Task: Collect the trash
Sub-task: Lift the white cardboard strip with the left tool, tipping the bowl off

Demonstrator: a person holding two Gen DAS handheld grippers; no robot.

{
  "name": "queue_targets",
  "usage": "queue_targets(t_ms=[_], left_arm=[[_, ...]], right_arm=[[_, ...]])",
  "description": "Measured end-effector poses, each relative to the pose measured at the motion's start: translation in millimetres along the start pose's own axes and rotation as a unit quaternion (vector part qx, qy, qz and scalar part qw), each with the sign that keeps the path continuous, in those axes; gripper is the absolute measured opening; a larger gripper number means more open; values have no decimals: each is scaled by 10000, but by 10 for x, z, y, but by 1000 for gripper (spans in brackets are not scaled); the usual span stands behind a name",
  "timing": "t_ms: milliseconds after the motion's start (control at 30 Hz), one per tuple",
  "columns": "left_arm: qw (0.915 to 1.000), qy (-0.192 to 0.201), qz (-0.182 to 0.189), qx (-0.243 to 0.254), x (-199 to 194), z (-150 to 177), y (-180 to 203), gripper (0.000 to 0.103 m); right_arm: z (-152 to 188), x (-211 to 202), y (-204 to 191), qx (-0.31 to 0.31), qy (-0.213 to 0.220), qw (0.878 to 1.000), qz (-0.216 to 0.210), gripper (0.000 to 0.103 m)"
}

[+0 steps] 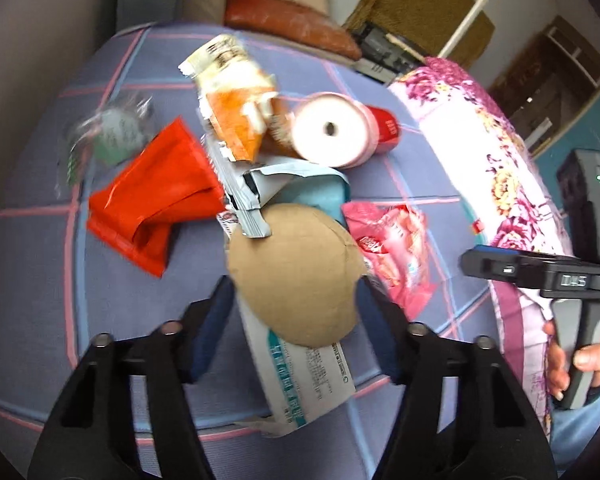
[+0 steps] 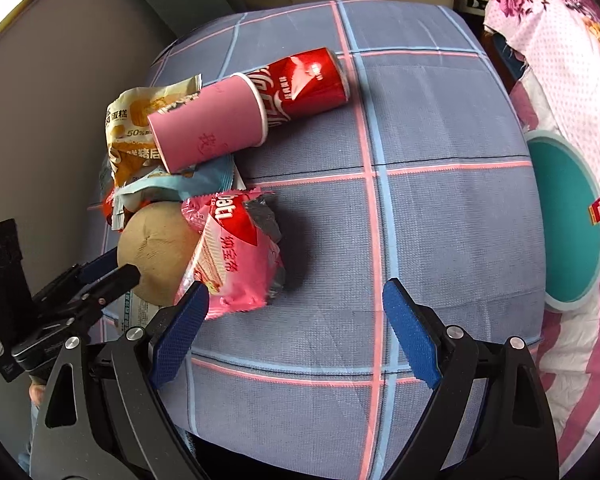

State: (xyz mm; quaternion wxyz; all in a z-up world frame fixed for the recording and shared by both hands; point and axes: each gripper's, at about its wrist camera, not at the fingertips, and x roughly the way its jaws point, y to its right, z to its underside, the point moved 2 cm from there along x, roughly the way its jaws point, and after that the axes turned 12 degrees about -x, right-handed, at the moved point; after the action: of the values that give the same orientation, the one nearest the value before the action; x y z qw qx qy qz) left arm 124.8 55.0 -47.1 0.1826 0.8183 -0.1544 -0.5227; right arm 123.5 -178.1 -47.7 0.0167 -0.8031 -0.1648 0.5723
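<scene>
On checked cloth (image 2: 440,220), left gripper (image 1: 296,300) pinching upright cardboard tube (image 1: 296,272), right gripper (image 2: 296,312) spread.

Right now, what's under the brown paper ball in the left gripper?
Under the brown paper ball lies a white box with teal print, on the checked cloth. The ball covers the box's upper end, so whatever lies beneath that part stays hidden. The left gripper's pads flank the ball.

checked cloth (image 2: 440,220): woven, matt
brown ball (image 1: 296,276): matt paper, creased
pink wafer wrapper (image 2: 236,264): glossy plastic film
red can (image 2: 304,80): shiny metal
pink cup (image 2: 208,124): matt paper
gripper pads (image 2: 410,332): rough blue
</scene>
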Motion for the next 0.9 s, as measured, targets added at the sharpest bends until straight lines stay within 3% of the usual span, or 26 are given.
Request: queue_targets(t_ms=[333,500,733,900], left_arm=[[9972,-81,251,701,46,32,603,46],[9934,-341,-18,1096,266,202,815,46],[9934,-532,-159,1007,473,256,875,47],[9935,-597,-32,973,452,298,865,24]], right_arm=[[78,17,277,295,49,9990,-320,84],[119,-8,436,478,143,9979,-409,84],[189,-59,602,636,207,9966,-479,84],[182,-122,699,688,302,9961,-468,84]])
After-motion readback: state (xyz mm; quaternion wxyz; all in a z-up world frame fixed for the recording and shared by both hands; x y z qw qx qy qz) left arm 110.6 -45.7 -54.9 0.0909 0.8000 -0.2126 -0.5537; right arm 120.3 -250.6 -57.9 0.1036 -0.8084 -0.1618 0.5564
